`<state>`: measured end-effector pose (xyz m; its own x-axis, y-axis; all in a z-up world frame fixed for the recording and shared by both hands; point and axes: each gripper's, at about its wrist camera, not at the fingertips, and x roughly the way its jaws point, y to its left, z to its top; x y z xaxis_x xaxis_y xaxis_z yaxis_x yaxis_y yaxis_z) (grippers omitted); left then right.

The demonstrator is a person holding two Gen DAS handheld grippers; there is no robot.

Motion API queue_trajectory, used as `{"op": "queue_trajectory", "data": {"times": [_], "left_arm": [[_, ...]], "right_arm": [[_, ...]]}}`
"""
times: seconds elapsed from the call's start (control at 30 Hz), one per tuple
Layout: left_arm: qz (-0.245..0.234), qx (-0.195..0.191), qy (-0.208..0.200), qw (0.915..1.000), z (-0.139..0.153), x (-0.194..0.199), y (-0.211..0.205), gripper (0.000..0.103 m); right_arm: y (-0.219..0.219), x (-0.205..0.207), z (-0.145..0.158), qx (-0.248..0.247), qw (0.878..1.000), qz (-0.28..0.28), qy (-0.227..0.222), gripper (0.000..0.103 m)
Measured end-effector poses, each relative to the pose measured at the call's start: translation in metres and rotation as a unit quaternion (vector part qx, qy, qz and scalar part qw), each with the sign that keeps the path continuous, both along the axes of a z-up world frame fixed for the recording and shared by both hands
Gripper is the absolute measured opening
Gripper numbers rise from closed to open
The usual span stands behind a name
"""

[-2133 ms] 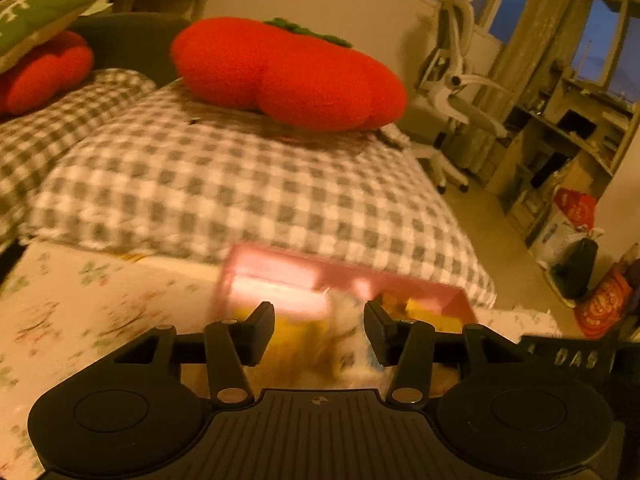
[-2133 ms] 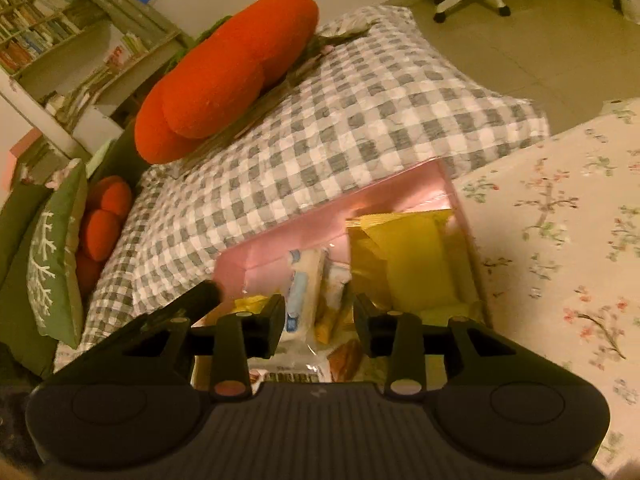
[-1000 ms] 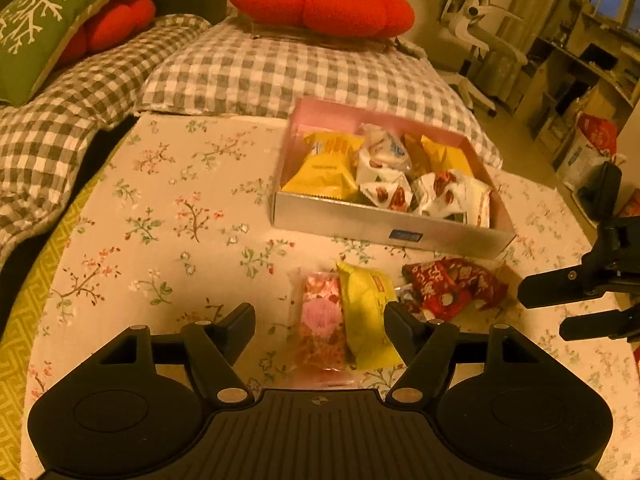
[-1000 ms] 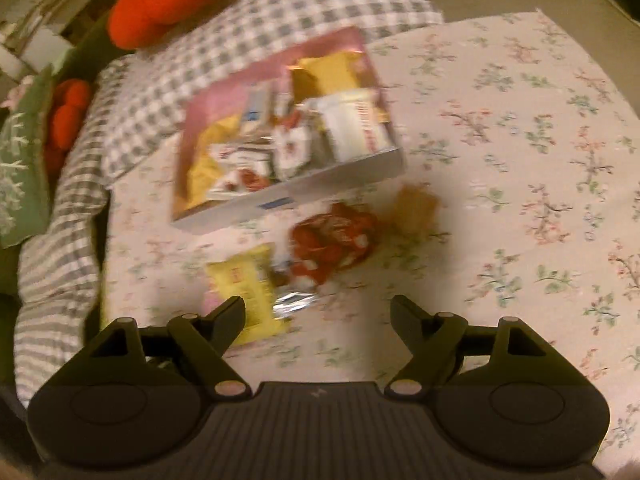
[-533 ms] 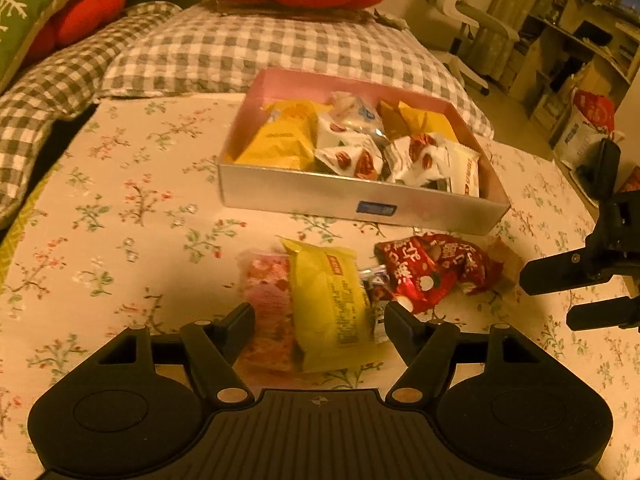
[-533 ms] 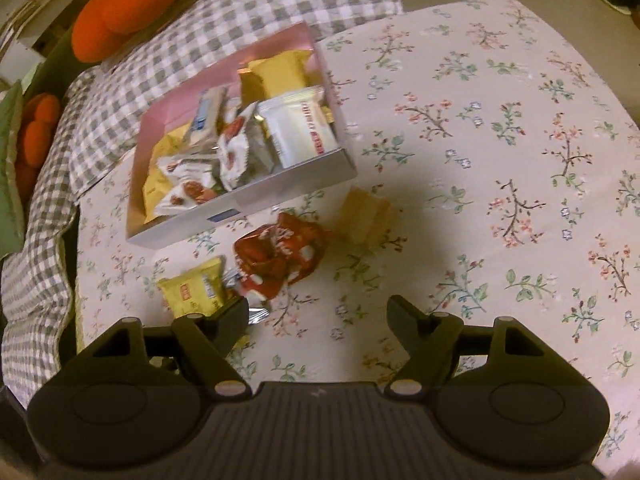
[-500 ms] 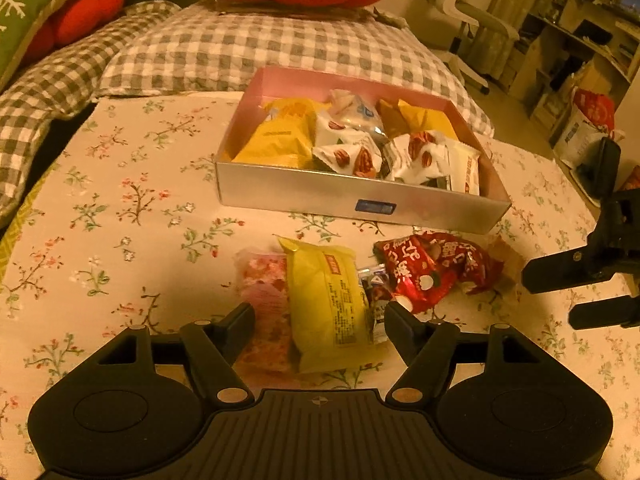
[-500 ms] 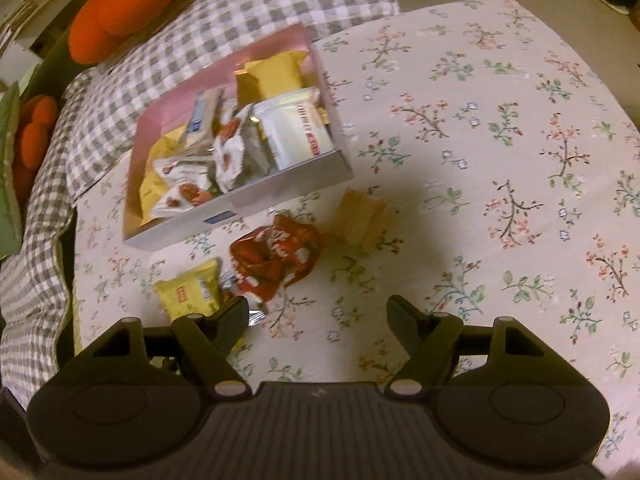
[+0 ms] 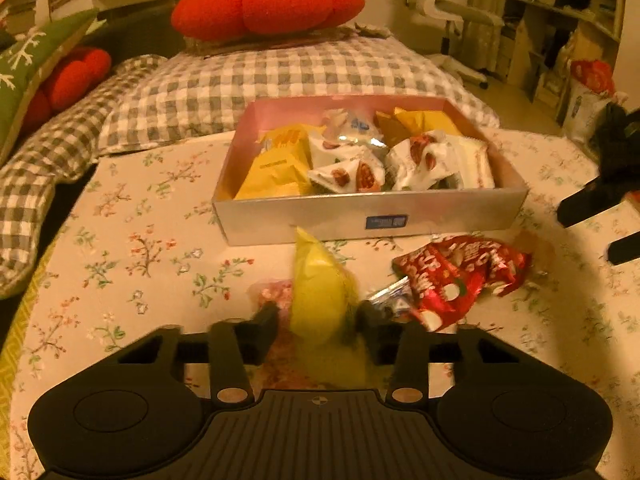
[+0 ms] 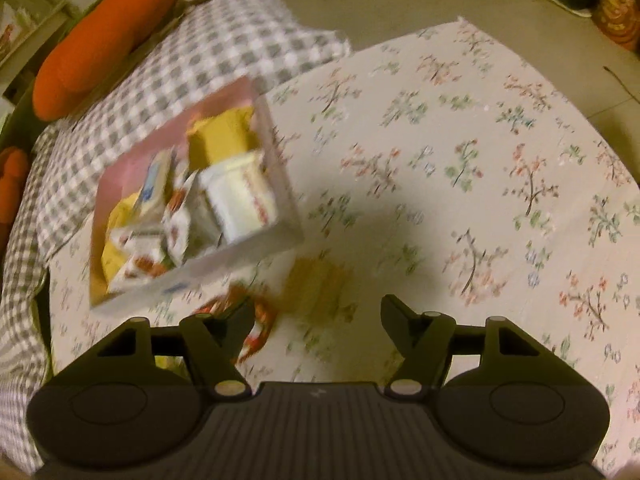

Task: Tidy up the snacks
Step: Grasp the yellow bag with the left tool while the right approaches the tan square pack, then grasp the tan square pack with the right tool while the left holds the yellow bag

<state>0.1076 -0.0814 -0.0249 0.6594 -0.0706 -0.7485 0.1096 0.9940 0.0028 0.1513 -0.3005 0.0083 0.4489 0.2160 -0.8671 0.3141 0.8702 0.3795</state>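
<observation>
A silver box with a pink inside holds several snack packets on the flowered tablecloth. In front of it lie a yellow packet, a pink packet, a small silver wrapper and a red packet. My left gripper is closing, and its pads press the yellow packet, which buckles upward. My right gripper is open, its jaws narrowing, with a blurred tan packet just ahead between the fingers, untouched. The box and red packet lie to its left. The right gripper also shows at the left wrist view's edge.
A grey checked cushion bearing a red pumpkin pillow lies behind the box. A green pillow is at far left. An office chair and shelves stand beyond. The table's rounded edge drops to the floor.
The left jaws have come together on the yellow packet, whose far end has tipped up. The right gripper has dropped closer to the tan packet and its jaws have narrowed slightly.
</observation>
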Motion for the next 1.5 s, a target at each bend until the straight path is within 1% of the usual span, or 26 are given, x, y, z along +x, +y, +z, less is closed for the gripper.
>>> {"op": "queue_trajectory", "data": {"times": [0.03,0.1,0.17,0.27,0.37,0.5,0.6,0.63,0.67,0.7,0.77,1.0,1.1,1.27,1.5], "left_arm": [[-0.002,-0.012,0.002,0.9999,0.001,0.001,0.002,0.027],[-0.002,-0.035,0.011,0.9993,0.003,0.004,0.008,0.024],[0.004,-0.045,0.011,0.9989,0.003,0.005,0.014,0.023],[0.011,-0.071,0.013,0.9974,0.003,0.005,0.027,0.022],[0.018,-0.092,0.015,0.9955,0.005,0.005,0.038,0.022],[0.026,-0.106,0.007,0.9939,0.013,0.003,0.047,0.022],[0.021,-0.103,0.000,0.9945,0.019,0.001,0.047,0.022],[0.019,-0.102,-0.002,0.9946,0.020,0.000,0.047,0.022],[0.018,-0.103,-0.003,0.9945,0.022,-0.001,0.047,0.022],[0.019,-0.108,-0.004,0.9940,0.024,-0.002,0.048,0.022],[0.021,-0.116,-0.006,0.9931,0.027,-0.002,0.051,0.022],[0.026,-0.116,-0.016,0.9928,0.041,-0.006,0.058,0.022],[0.025,-0.118,-0.020,0.9925,0.045,-0.006,0.057,0.022],[0.022,-0.119,-0.026,0.9924,0.052,-0.007,0.055,0.022],[0.029,-0.125,-0.033,0.9912,0.057,0.001,0.061,0.022]], "right_arm": [[-0.001,0.002,-0.004,0.003,1.000,-0.003,-0.001,0.065],[-0.002,0.007,-0.013,0.006,1.000,-0.005,0.006,0.061],[0.001,0.010,-0.018,0.009,1.000,-0.005,0.010,0.059],[0.006,0.014,-0.025,0.008,1.000,-0.003,0.013,0.058],[0.009,0.018,-0.028,0.020,1.000,-0.005,0.011,0.057],[0.017,0.023,-0.032,0.004,1.000,0.002,0.014,0.056],[0.025,0.024,-0.033,-0.022,1.000,0.020,0.006,0.049],[0.027,0.026,-0.033,-0.022,0.999,0.029,0.007,0.037],[0.028,0.025,-0.031,-0.019,0.999,0.032,0.008,0.033],[0.028,0.024,-0.029,-0.018,0.999,0.029,0.011,0.032],[0.029,0.022,-0.024,-0.028,0.999,0.030,0.013,0.031],[0.034,0.020,0.001,-0.059,0.997,0.037,-0.020,0.031],[0.032,0.019,0.011,-0.052,0.997,0.035,-0.035,0.031],[0.030,0.017,0.020,-0.038,0.997,0.039,-0.045,0.031],[0.036,0.014,0.028,-0.013,0.996,0.061,-0.062,0.031]]}}
